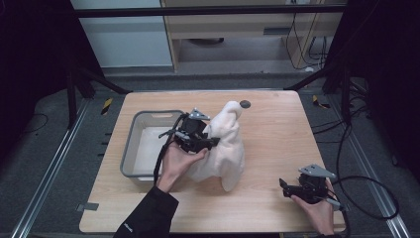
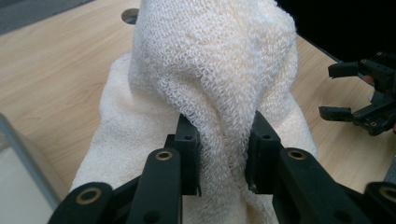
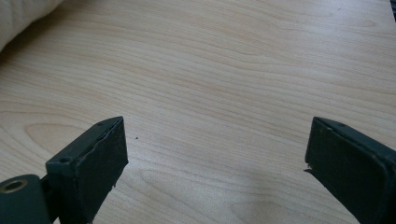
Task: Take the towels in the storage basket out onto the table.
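Two grippers were in play, and the left gripper (image 1: 210, 140) had the job: its fingers (image 2: 187, 154) were clamped tight on a bunched fold of the cream towel (image 1: 225, 148), pinching the terry loops hard between the pads, as the left gripper view showed plainly. That towel hung in a tall peak over the middle of the desk (image 1: 277, 148), its lower hem draped on the wood just beside the grey bin (image 1: 130, 144), which sat at the left with its floor showing bare.

Over at the near right corner, the right gripper (image 1: 283, 187) rested low on the desk, its fingers (image 3: 100, 158) spread wide with nothing but wood grain between them, well apart from the cloth.

Judging by the layout, the step was carrying the towel across into the bin, and the tidy way was to keep that pinch firm and lift enough for the trailing hem to clear the bin's near rim before swinging left. A drag risked the hem catching the wall and shoving the bin. Lowering the bulk well inside before letting go looked wise, and the idle right gripper could have steadied the bin or gathered the loose tail.
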